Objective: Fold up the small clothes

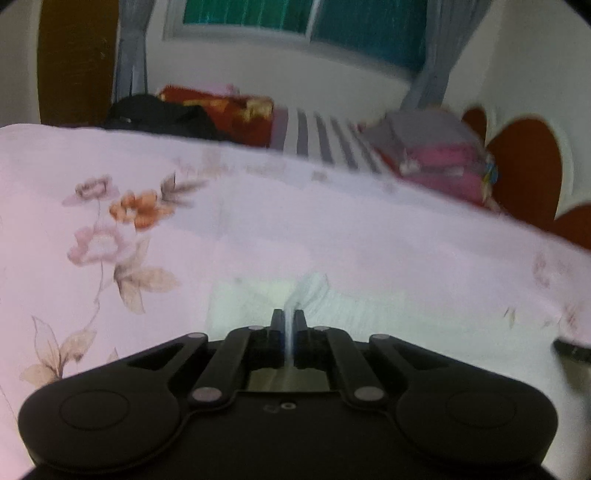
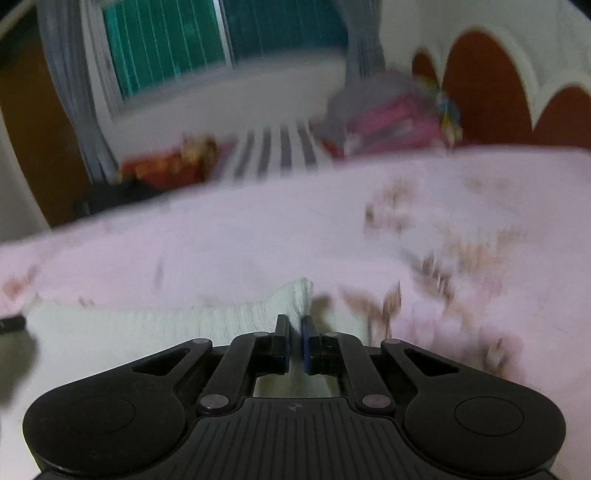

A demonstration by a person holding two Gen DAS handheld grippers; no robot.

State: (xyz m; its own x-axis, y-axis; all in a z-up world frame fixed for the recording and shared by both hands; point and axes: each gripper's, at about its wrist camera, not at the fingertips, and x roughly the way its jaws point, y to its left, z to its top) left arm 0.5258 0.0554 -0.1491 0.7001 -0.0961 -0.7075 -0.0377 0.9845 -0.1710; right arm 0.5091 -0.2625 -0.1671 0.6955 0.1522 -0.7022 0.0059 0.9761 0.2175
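White garment (image 1: 332,314) — a small, pale piece of knit-looking cloth — lies low in the centre of both wrist views, spread on the pink floral bedsheet (image 1: 258,221) just ahead of the tools. In the left wrist view the left gripper (image 1: 288,321) has its two fingers drawn nearly together on a thin pinch of the fabric, which rises as a crumpled tuft above the tips. In the right wrist view the right gripper (image 2: 295,325) is likewise closed on a corner of the same cloth, a ribbed peak standing up above the blue-edged pads while the rest of the garment trails away toward the lower left of the frame. Both views are smeared by motion blur, so finer detail of hems or seams cannot be made out. Judging by how it bunches and peaks, the cloth is light, soft and limp: it will sag between the two holds and offer no stiffness of its own, so a fold will likely depend on keeping the held edge taut and laying it down evenly. Corners or the hem edge look like the sensible places to hold — a pinch too shallow could slip out of the pads. At the top of the frames sit a window (image 1: 295,18) with grey curtains (image 1: 133,48), a striped cloth (image 1: 325,136), a pink and grey stack (image 1: 436,155) at upper right, and dark and red items (image 1: 207,110) at upper left.
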